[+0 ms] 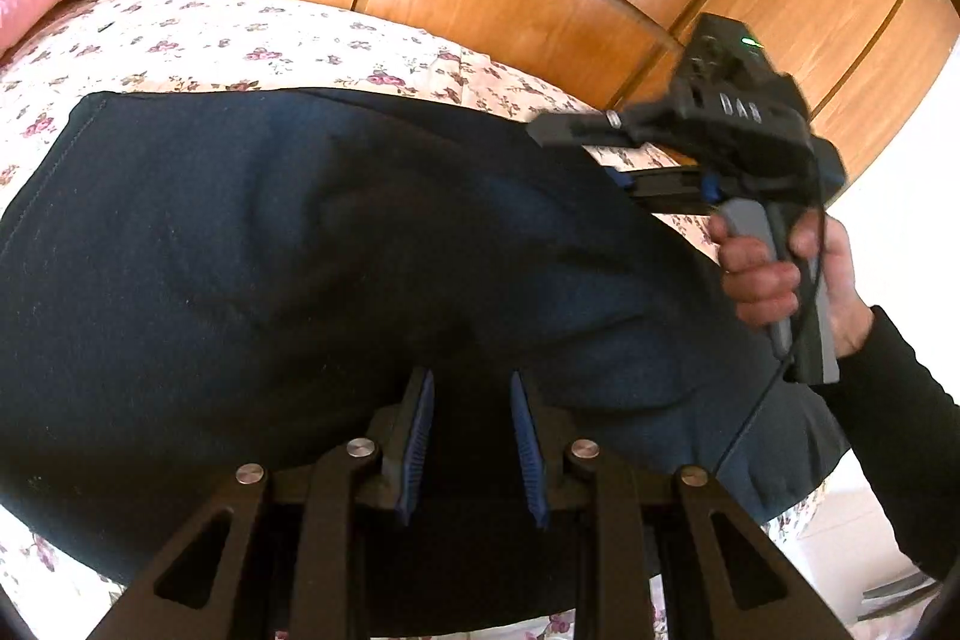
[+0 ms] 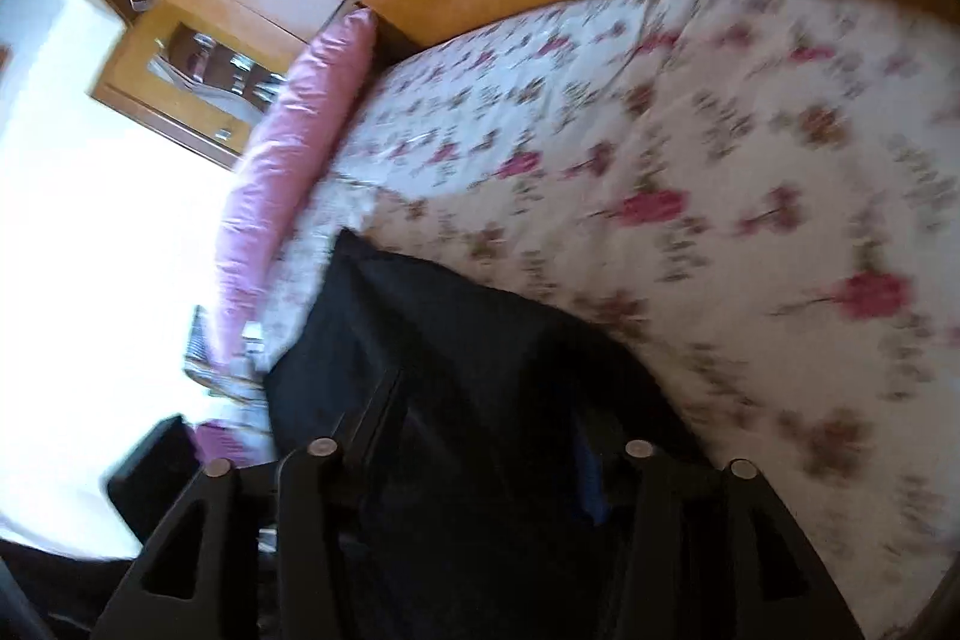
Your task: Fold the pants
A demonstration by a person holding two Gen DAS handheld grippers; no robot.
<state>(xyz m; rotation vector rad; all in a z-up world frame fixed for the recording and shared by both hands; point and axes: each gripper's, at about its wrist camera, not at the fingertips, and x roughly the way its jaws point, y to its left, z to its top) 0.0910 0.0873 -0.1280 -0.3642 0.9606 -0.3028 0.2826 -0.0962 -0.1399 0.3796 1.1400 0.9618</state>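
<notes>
Pants [image 1: 288,250], dark soft knit, lie rumpled on the floral quilt [image 1: 198,40]. Left gripper [image 1: 471,436] pinches a fabric fold between ribbed blue pads. Right gripper [image 2: 498,436], blurred, apparently spread over the cloth.

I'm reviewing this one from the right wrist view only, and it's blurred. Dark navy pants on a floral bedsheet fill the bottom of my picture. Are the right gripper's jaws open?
Observer: Yes. The left wrist view shows the right gripper from the side, with its jaws apart and the floral bedsheet visible between them.
Operator: And the left gripper?
Observer: The left gripper looks shut on a fold of the dark navy pants. Creases run towards its blue pads.
Operator: What holds the right one?
Observer: A hand in a black sleeve, wrapped around the grey handle.
</notes>
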